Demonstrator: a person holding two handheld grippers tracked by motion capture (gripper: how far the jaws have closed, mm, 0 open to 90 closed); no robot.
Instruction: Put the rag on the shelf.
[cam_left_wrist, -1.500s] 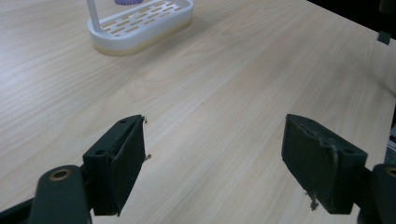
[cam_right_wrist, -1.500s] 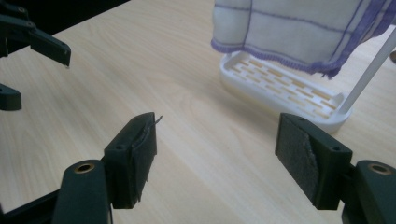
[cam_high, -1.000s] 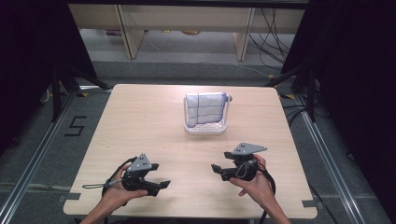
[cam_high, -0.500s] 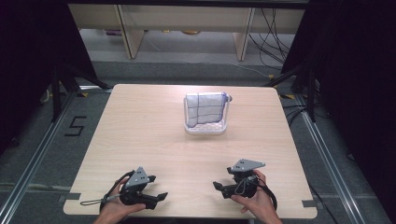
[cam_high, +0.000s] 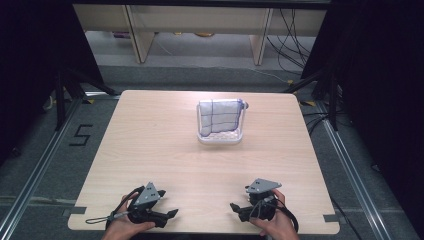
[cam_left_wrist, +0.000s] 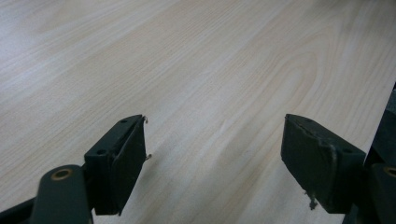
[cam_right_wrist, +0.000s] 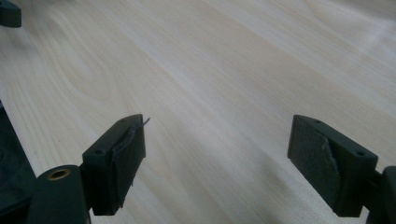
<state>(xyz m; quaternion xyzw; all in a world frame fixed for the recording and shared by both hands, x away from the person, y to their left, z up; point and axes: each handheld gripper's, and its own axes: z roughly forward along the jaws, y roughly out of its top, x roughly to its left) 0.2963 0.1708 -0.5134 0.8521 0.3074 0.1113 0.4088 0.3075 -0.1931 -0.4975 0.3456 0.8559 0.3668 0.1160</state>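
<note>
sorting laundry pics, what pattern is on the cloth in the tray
White cloth with a dark blue grid of lines, best seen in the high view.

The high view looks forward and down from above the near edge of the pale wooden tabletop (cam_high: 165, 150), taking in all of it. Each gripper view sits low and close, facing along its own black jaws across bare wood grain, the near strip all three views share.

A clear plastic tray (cam_high: 221, 139) sits on the far middle of the table (cam_high: 150, 145), a little right of centre. A white cloth (cam_high: 219, 117) with dark blue grid lines stands upright in it, draped over its frame. Both lie well apart from the grippers at the near edge.
</note>
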